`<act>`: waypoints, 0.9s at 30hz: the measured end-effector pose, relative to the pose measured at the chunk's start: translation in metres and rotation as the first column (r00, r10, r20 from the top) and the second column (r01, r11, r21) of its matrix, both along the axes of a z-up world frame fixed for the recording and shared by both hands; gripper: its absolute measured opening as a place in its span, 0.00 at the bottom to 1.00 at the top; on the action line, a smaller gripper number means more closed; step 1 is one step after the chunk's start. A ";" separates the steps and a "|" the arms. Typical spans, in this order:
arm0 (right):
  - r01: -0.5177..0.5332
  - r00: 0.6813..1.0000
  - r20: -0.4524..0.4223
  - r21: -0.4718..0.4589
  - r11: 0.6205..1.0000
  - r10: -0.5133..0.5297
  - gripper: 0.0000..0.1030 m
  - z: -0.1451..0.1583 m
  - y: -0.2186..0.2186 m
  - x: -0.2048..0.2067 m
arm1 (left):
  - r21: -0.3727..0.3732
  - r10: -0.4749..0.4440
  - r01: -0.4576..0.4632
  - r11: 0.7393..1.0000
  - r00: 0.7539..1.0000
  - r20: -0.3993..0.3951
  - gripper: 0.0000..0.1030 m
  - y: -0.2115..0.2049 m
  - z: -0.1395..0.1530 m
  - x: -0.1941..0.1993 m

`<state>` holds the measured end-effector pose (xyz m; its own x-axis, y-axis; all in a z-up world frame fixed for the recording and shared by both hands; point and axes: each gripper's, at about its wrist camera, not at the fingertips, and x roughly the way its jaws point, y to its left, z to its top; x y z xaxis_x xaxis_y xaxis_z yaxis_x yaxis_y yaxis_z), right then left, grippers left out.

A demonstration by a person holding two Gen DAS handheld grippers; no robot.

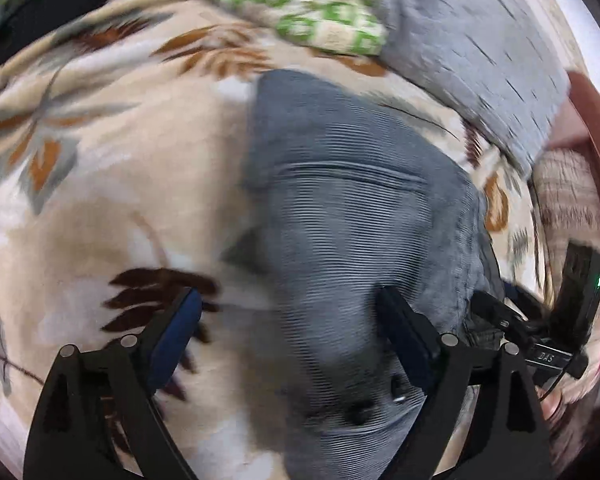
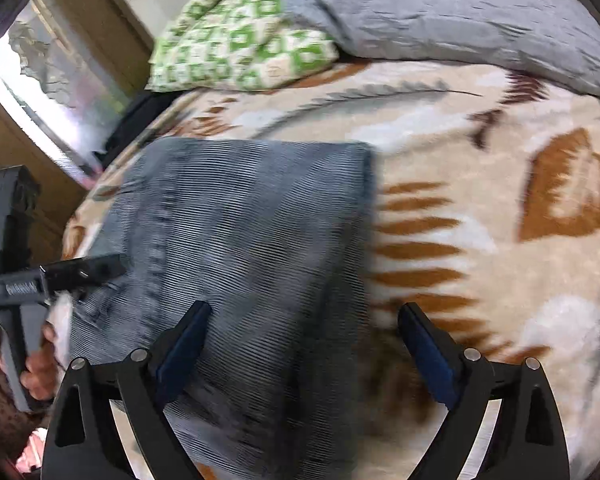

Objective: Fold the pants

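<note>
Nearest the lens at the bottom of the left wrist view, the left gripper (image 1: 288, 316) stands with its jaws spread wide and gripping nothing; the near end of the grey pants (image 1: 340, 232) lies between and under them, and its pads are not pressing on the cloth. In the right wrist view the right gripper (image 2: 304, 328) is likewise spread wide and empty, straddling the right edge of the pants (image 2: 252, 216), one finger over denim and the other over the blanket (image 2: 480, 184).

The pants lie as a folded grey block on the leaf-patterned blanket, running from the lower centre toward the middle of both views. The pictures are smeared, so I cannot tell how tidy the layers are.

What could go wrong: with both sets of fingers off the cloth, the top layer may slide or spring back, since the plush blanket gives an uneven bed. Closing from here could also pinch blanket pile with the denim and drag the stack askew.

Further off, at the top, lie a green patterned cushion (image 2: 240, 36) and a grey quilt (image 2: 460, 12). I see no containers anywhere.
</note>
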<state>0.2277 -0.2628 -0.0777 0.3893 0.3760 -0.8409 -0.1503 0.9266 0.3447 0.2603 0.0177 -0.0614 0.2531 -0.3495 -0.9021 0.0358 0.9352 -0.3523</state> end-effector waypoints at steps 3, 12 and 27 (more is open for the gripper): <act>0.077 0.997 -0.023 0.009 0.997 -0.077 0.92 0.011 -0.021 -0.009 | -0.011 0.092 -0.092 0.996 0.996 -0.017 0.88 0.021 0.012 -0.008; 0.110 0.994 0.005 -0.031 0.993 -0.110 1.00 0.077 -0.005 -0.091 | 0.201 0.026 -0.058 0.978 0.987 0.158 0.88 0.006 0.056 -0.107; 0.247 0.969 0.087 -0.276 0.929 -0.231 1.00 0.090 0.018 -0.238 | 0.341 -0.080 -0.028 0.940 0.951 0.298 0.88 -0.031 0.063 -0.213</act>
